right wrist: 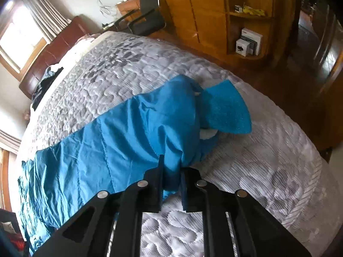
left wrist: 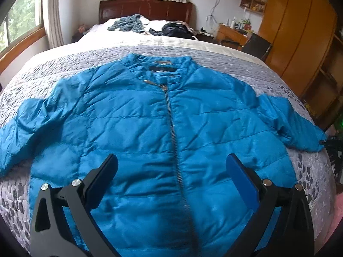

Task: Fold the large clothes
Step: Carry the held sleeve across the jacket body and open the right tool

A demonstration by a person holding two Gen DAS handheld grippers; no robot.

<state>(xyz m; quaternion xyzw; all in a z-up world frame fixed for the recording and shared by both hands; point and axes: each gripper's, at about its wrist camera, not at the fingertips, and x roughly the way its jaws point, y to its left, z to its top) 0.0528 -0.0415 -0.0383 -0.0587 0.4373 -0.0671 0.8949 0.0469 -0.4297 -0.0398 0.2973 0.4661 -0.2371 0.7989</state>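
Observation:
A bright blue quilted jacket (left wrist: 133, 117) lies zipped and front-up on the bed, collar toward the headboard and both sleeves spread sideways. My left gripper (left wrist: 172, 158) hovers open over the jacket's lower front, a finger on each side of the zipper (left wrist: 171, 124), holding nothing. In the right wrist view my right gripper (right wrist: 172, 167) is shut on the jacket's right sleeve (right wrist: 150, 124) near its end. The knit cuff (right wrist: 227, 109) sticks out beyond the grip. That gripper also shows as a dark shape (left wrist: 329, 142) at the sleeve's tip in the left wrist view.
The grey patterned quilt (left wrist: 214, 57) covers the bed. A teal garment (left wrist: 128, 24) and a black garment (left wrist: 175, 30) lie near the dark headboard (left wrist: 145, 8). To the right of the bed are a black chair (right wrist: 148, 19), a desk (left wrist: 231, 33) and wooden wardrobes with shelves (right wrist: 246, 32).

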